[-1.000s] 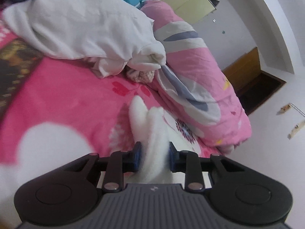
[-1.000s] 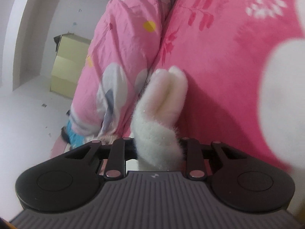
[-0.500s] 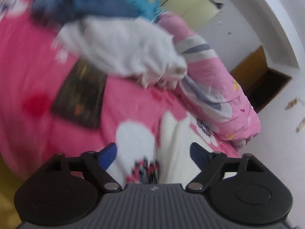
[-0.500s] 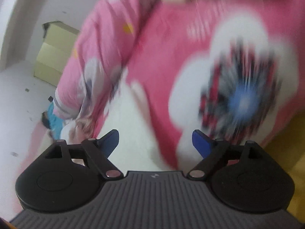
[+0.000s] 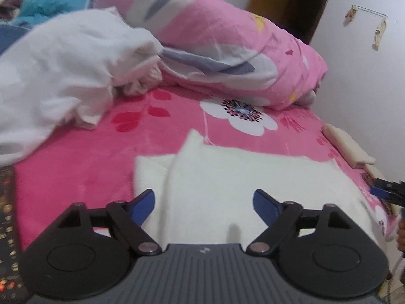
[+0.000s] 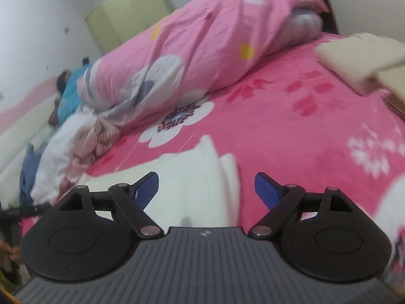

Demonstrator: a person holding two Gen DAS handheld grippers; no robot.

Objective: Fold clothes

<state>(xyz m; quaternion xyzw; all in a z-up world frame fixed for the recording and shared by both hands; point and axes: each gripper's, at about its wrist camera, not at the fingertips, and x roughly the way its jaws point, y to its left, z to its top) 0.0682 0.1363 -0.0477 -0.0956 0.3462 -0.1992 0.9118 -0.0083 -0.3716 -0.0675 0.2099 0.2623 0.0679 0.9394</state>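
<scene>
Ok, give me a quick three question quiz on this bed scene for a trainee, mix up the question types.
1. True or false: the left tongs grip the white fleece garment.
2. What lies on the pink blanket just past the right tongs?
A. jeans
B. that white garment
C. a towel
3. Fill in: the rolled pink ____ lies along the bed's far side.

Key:
1. False, both tongs stand open.
2. B
3. Quilt
</scene>
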